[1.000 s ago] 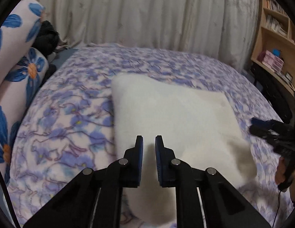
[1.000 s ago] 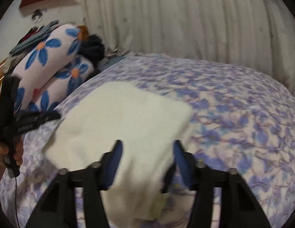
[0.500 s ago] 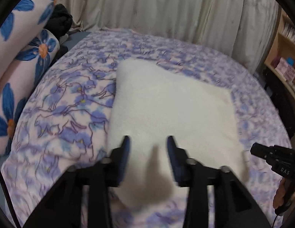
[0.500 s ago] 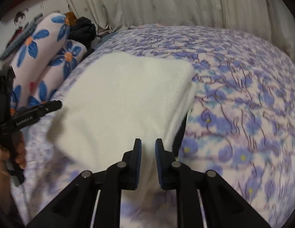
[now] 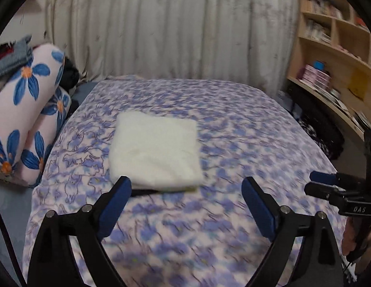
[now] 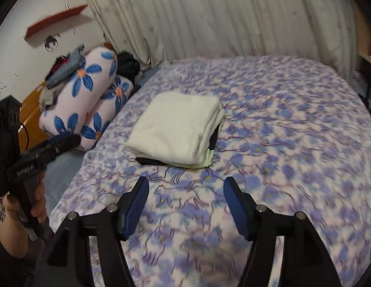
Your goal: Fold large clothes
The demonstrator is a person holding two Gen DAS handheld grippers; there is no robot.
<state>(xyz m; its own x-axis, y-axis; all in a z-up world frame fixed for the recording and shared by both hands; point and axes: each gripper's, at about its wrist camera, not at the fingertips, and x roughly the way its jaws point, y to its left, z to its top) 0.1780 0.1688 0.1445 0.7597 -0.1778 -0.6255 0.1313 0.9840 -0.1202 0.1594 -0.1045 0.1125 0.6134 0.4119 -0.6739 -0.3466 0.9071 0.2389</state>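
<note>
The folded white garment [image 5: 154, 151] lies ahead of both your grippers, nearer the left gripper [image 5: 186, 199]; the right gripper [image 6: 185, 199] stands apart. Both jaws, just opened, gape empty.

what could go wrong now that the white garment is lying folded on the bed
The folded white garment lies on soft bedding near the bed's left edge, beside the flowered pillows; a nudge might slide or unfold it. A dark layer and a pale green corner stick out underneath, so the stack may be uneven. Both grippers, left and right, are open and clear.
</note>
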